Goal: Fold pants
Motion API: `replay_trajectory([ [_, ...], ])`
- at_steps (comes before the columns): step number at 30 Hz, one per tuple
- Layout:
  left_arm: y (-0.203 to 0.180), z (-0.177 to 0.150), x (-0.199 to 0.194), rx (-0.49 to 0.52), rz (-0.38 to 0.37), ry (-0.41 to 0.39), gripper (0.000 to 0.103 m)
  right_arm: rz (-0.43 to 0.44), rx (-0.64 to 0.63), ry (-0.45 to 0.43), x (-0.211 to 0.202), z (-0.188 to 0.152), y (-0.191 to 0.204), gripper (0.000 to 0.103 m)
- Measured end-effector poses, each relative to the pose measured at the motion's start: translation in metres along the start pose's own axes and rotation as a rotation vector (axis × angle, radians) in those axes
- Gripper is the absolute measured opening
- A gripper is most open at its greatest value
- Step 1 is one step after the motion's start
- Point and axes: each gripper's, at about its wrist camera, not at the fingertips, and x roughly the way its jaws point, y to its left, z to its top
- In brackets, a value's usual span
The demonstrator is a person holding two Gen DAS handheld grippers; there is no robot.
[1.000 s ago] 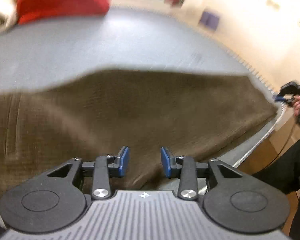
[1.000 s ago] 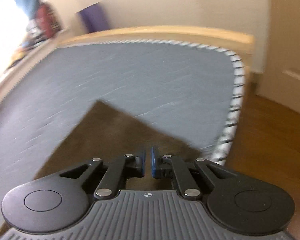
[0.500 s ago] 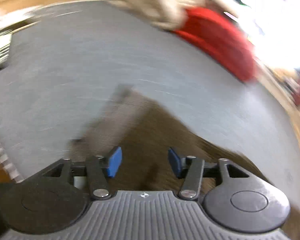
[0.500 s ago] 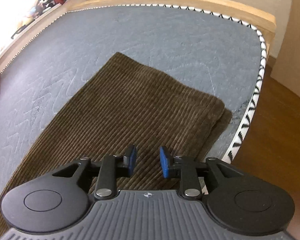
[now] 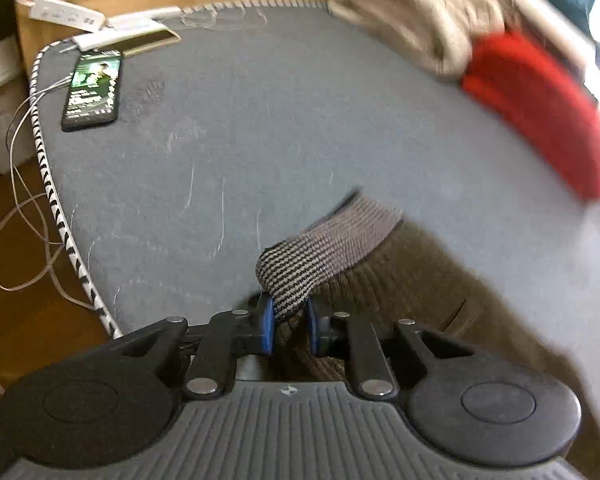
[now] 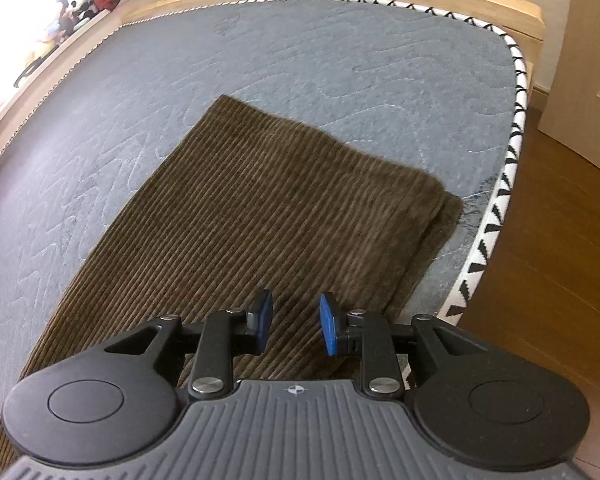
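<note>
Brown corduroy pants (image 6: 268, 208) lie on a grey mattress (image 6: 300, 60), the legs folded one on the other with the hems near the right edge. My right gripper (image 6: 292, 324) is open and empty just above the leg fabric. In the left wrist view the pants (image 5: 420, 280) end in a grey striped waistband (image 5: 320, 252). My left gripper (image 5: 290, 326) is shut on the waistband corner and holds it lifted off the mattress (image 5: 260, 120).
A phone (image 5: 92, 90) with a cable and a white power strip (image 5: 66, 16) lie at the mattress's far left corner. A red cushion (image 5: 540, 112) and beige folded cloth (image 5: 420, 20) sit at the back right. The wooden floor (image 6: 540, 280) lies past the right edge.
My left gripper swung to the waist end and closed on the waistband corner, lifting it. My right gripper opened, let go of the leg end and now hovers over the flat legs.
</note>
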Motion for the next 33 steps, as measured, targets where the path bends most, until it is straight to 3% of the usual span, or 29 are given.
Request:
replay_trajectory([
  [2, -0.001, 0.0, 0.004, -0.013, 0.06, 0.02, 0.047, -0.004, 0.006, -0.001, 0.0, 0.001, -0.002, 0.027],
  [3, -0.002, -0.003, -0.003, -0.006, 0.096, -0.016, 0.063, -0.007, 0.003, 0.002, 0.001, 0.001, -0.003, 0.027],
  [4, -0.007, -0.008, -0.015, 0.021, 0.123, -0.077, 0.066, -0.01, -0.003, 0.003, 0.001, 0.0, -0.002, 0.027],
  [6, -0.025, -0.018, -0.037, 0.127, 0.162, -0.221, 0.066, -0.015, -0.007, 0.001, 0.001, 0.0, -0.002, 0.027],
  [8, -0.045, -0.03, -0.048, 0.248, 0.082, -0.305, 0.065, -0.023, -0.013, -0.003, 0.001, 0.0, -0.001, 0.027],
  [10, -0.059, -0.039, -0.05, 0.336, -0.006, -0.338, 0.059, -0.04, -0.03, -0.013, 0.0, -0.001, 0.003, 0.027],
  [11, -0.065, -0.041, -0.041, 0.37, -0.051, -0.274, 0.059, -0.049, -0.039, -0.021, 0.0, -0.002, 0.005, 0.027],
  [12, -0.071, -0.039, -0.024, 0.387, -0.093, -0.143, 0.059, -0.059, -0.051, -0.034, -0.002, -0.002, 0.007, 0.027],
  [13, -0.074, -0.041, 0.004, 0.387, -0.145, 0.067, 0.06, -0.068, -0.062, -0.047, -0.004, -0.002, 0.009, 0.027],
  [14, -0.073, -0.046, 0.011, 0.373, -0.138, 0.091, 0.059, -0.076, -0.079, -0.071, -0.007, -0.003, 0.012, 0.027],
  [16, -0.083, -0.053, -0.013, 0.429, -0.112, -0.077, 0.059, -0.084, -0.114, -0.13, -0.018, -0.004, 0.02, 0.027],
  [17, -0.093, -0.057, -0.026, 0.495, -0.144, -0.15, 0.062, -0.08, -0.133, -0.163, -0.025, -0.005, 0.024, 0.027],
  [19, -0.105, -0.065, -0.045, 0.572, -0.232, -0.259, 0.085, -0.041, -0.17, -0.222, -0.043, -0.006, 0.035, 0.027],
  [20, -0.107, -0.067, -0.05, 0.573, -0.276, -0.278, 0.086, -0.015, -0.189, -0.248, -0.052, -0.007, 0.041, 0.028],
  [22, -0.11, -0.071, -0.043, 0.577, -0.326, -0.21, 0.086, 0.052, -0.237, -0.304, -0.073, -0.011, 0.057, 0.028],
  [23, -0.115, -0.074, -0.028, 0.609, -0.322, -0.111, 0.086, 0.085, -0.265, -0.333, -0.083, -0.014, 0.064, 0.029],
  [24, -0.121, -0.081, -0.008, 0.667, -0.315, 0.036, 0.084, 0.119, -0.297, -0.366, -0.095, -0.017, 0.073, 0.031],
  [25, -0.125, -0.092, 0.0, 0.741, -0.3, 0.077, 0.083, 0.152, -0.326, -0.394, -0.106, -0.021, 0.082, 0.032],
  [27, -0.133, -0.102, -0.02, 0.811, -0.277, -0.043, 0.081, 0.222, -0.369, -0.442, -0.129, -0.028, 0.094, 0.033],
  [30, -0.131, -0.104, -0.052, 0.813, -0.421, -0.178, 0.086, 0.338, -0.437, -0.525, -0.167, -0.04, 0.107, 0.04],
  [33, -0.13, -0.101, -0.066, 0.805, -0.497, -0.217, 0.087, 0.442, -0.494, -0.586, -0.202, -0.052, 0.113, 0.047],
])
